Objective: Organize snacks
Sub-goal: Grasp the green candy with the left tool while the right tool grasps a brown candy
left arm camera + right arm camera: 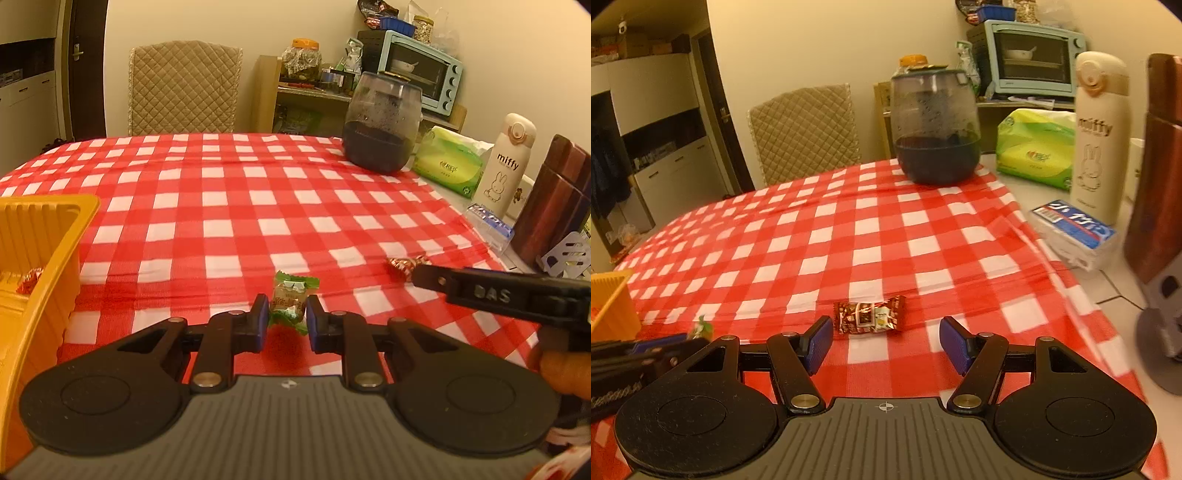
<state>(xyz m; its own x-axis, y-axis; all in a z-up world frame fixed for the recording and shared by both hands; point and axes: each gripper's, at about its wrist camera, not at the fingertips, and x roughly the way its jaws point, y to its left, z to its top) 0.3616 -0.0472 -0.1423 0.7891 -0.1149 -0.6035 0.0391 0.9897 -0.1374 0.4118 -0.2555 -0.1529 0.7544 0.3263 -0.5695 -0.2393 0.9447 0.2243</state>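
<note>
My left gripper (287, 314) is shut on a green-wrapped candy (291, 301), held just above the red checked cloth; the same green-wrapped candy (701, 328) peeks out at the left of the right wrist view. A red-brown wrapped candy (871, 315) lies flat on the cloth just ahead of my right gripper (886, 338), whose blue pads stand wide apart on either side, not touching it. In the left wrist view that red-brown candy (404, 266) shows beside the right gripper's finger (436, 278). A yellow ribbed tray (40, 254) at the left holds a red candy (29, 280).
A dark lidded jar (934, 129) stands at the cloth's far edge. Along the right side are a green tissue pack (1034, 147), a white miffy bottle (1099, 133), a blue-labelled packet (1075, 230) and a brown wooden block (1160, 166). A quilted chair (184, 86) stands behind the table.
</note>
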